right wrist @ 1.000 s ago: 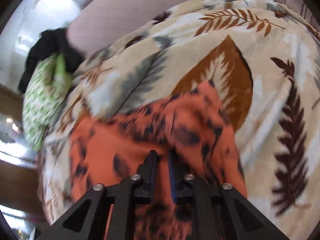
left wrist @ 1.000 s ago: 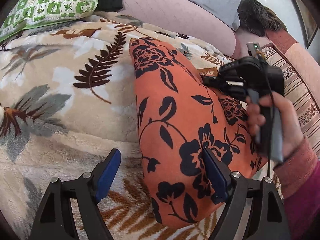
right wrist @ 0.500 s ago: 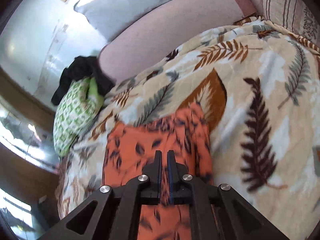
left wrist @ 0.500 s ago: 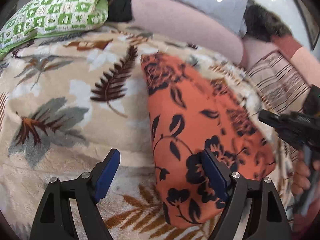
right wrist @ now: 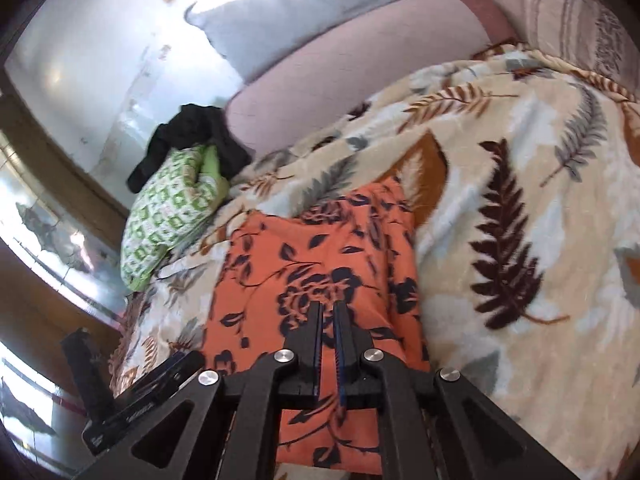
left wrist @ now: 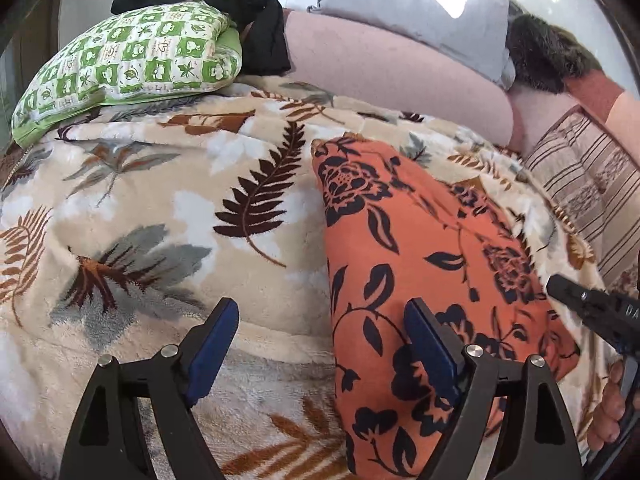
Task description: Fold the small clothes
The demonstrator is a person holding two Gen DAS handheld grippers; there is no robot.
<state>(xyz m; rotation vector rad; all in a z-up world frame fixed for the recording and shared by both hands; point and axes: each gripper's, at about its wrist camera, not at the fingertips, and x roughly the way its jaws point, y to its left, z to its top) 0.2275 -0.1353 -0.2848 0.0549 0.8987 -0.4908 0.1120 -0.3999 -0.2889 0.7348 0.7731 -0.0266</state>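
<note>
An orange cloth with black flowers (left wrist: 420, 256) lies folded into a long strip on the leaf-print blanket (left wrist: 160, 208). It also shows in the right wrist view (right wrist: 304, 256). My left gripper (left wrist: 320, 344) is open and empty, low over the blanket, with its right finger above the cloth's near end. My right gripper (right wrist: 327, 316) is shut with only a thin gap, empty, raised above the cloth's near end. Its tip shows at the right edge of the left wrist view (left wrist: 592, 308). The left gripper's body shows at the lower left of the right wrist view (right wrist: 132, 400).
A green-and-white patterned pillow (left wrist: 128, 68) with a black garment (left wrist: 248, 12) behind it lies at the far left. A pink bolster (left wrist: 384, 76), a grey pillow (left wrist: 412, 0) and a striped cushion (left wrist: 584, 184) line the far side.
My right gripper has let go of the cloth and pulled back and up to the cloth's near right. The cloth now lies flat. My left gripper has backed off slightly, still open.
</note>
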